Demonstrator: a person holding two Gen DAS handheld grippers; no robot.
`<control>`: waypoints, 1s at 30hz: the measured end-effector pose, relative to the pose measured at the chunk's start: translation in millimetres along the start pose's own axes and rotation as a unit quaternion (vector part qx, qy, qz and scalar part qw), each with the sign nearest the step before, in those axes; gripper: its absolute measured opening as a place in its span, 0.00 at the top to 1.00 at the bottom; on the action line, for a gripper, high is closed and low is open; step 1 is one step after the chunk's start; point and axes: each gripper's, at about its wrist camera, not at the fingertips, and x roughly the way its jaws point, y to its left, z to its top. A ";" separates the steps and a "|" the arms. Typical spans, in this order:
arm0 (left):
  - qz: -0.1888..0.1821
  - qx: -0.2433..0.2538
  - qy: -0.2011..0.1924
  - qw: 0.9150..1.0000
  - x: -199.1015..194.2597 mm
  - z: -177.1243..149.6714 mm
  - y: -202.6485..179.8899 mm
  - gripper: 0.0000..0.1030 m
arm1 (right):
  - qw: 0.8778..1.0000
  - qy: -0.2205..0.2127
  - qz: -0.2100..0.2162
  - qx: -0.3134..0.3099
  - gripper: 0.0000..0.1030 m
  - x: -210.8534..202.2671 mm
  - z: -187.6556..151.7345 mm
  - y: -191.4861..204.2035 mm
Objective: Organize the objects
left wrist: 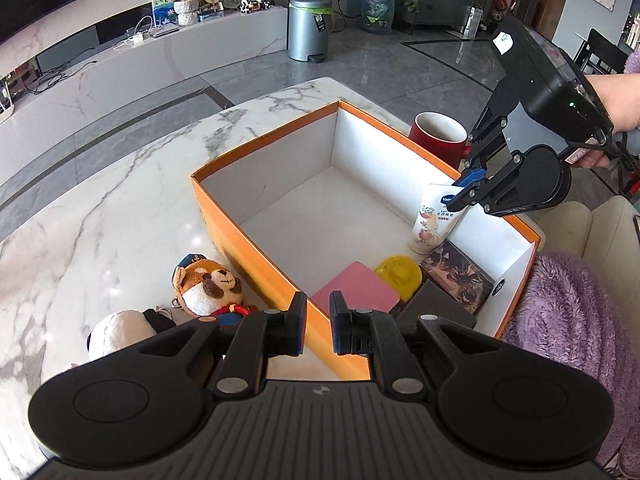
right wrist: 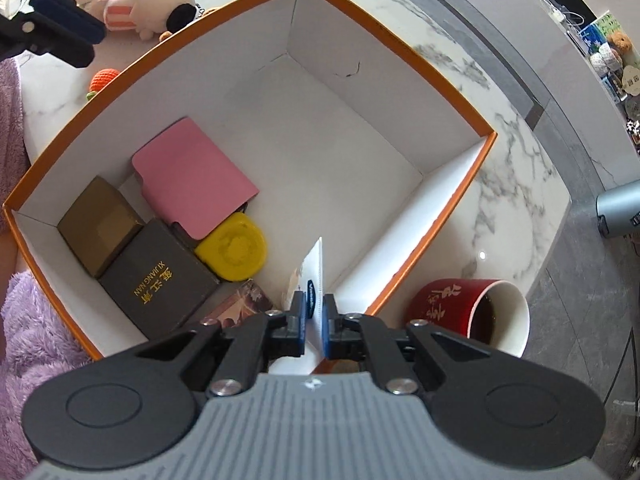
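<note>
An orange box (left wrist: 224,216) with white inside stands on the marble table; it also shows in the right wrist view (right wrist: 460,216). My right gripper (right wrist: 313,322) is shut on a white lotion tube (right wrist: 316,276) and holds it upright inside the box near its right wall; the left wrist view shows the gripper (left wrist: 466,190) and tube (left wrist: 434,220). In the box lie a pink wallet (right wrist: 192,180), a yellow tape measure (right wrist: 234,250), a dark grey box (right wrist: 160,284), a brown box (right wrist: 98,224) and a printed card box (left wrist: 456,270). My left gripper (left wrist: 318,328) hovers over the box's near edge, jaws a little apart and empty.
A fox plush (left wrist: 208,284) and a white and black plush (left wrist: 124,330) lie left of the box. A red mug (right wrist: 468,312) holding dark liquid stands right of it. An orange knitted toy (right wrist: 102,80) sits by the box. A purple fuzzy sleeve (left wrist: 568,320) is at the right.
</note>
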 end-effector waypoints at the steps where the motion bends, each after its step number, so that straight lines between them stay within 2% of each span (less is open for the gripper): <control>1: 0.001 -0.001 -0.001 1.000 -2.2 -1.0 -0.4 0.87 | 1.000 0.001 -0.005 0.000 0.92 -1.3 -4.8 0.5; 5: 0.009 -0.003 -0.002 1.000 -13.9 -6.8 -0.6 0.87 | 1.000 -0.008 -0.011 0.008 0.91 -12.9 -11.7 3.4; 8: 0.015 -0.005 -0.007 1.000 -26.4 -12.9 0.4 0.87 | 1.000 -0.016 -0.021 0.006 0.81 -25.0 -13.9 7.1; 10: 0.021 -0.008 -0.011 1.000 -36.1 -17.7 1.7 0.87 | 0.999 -0.025 -0.026 0.003 0.80 -36.1 -14.7 12.4; 16: 0.056 -0.016 -0.018 0.998 -66.6 -38.1 14.8 0.82 | 0.996 -0.091 -0.021 0.001 0.80 -84.6 -10.5 41.9; 24: 0.106 -0.051 -0.016 0.993 -95.5 -72.0 55.6 0.76 | 0.987 -0.161 0.007 -0.024 0.80 -113.9 39.2 91.4; 30: 0.129 -0.063 -0.010 0.990 -91.9 -91.9 86.5 0.67 | 0.986 -0.157 0.033 -0.038 0.80 -92.5 92.2 123.4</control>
